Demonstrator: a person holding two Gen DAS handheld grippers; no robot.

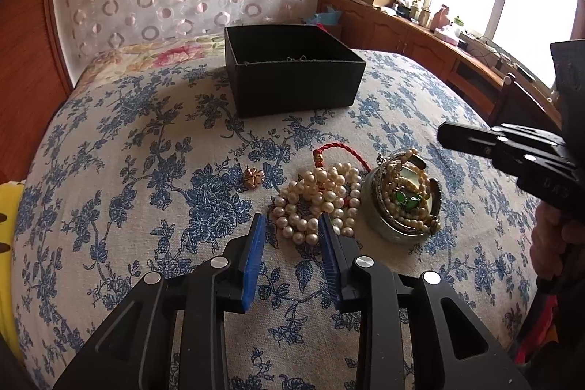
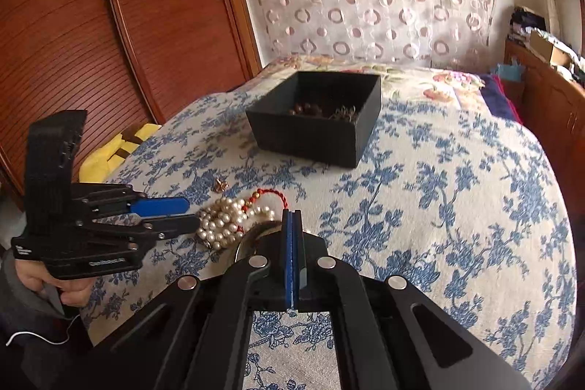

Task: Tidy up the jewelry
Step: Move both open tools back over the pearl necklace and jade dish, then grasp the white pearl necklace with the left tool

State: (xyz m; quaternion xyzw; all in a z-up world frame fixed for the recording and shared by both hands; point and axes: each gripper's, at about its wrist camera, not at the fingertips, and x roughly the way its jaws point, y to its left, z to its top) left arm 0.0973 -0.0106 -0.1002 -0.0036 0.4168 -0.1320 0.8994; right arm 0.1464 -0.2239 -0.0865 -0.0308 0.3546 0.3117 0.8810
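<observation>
— Reaching for the pearls, was it? Which step did that look like to you?

— A pickup, I'd judge. The left gripper [image 1: 290, 225] stood with its blue pads parted fairly wide, nothing between them, their tips at the near rim of the pearl necklace [image 1: 318, 196]. That heap lay on the bedspread [image 1: 109, 170] toward its near edge, tangled with a red cord [image 1: 338, 150].

— And the right gripper?

— The right gripper [image 2: 292, 218] had its pads pressed flat together, holding nothing I could see. It hung above the round dish [image 1: 402, 203], which sat just beside the pearls, piled with more beads and a green stone.

— Where was it all meant to go?

— Probably into the black box [image 1: 292, 72], well apart from the heap, toward the far edge of the bedspread. Some dark beads [image 2: 309, 108] were already inside it.

— Anything else loose?

— A small gold flower piece [image 1: 253, 177], near the pearls on the side away from the dish.

— So the next move?

— Lowering the left pads around a bunch of strands and closing firmly. The cord was tangled in, so it might well lift along with them.
</observation>
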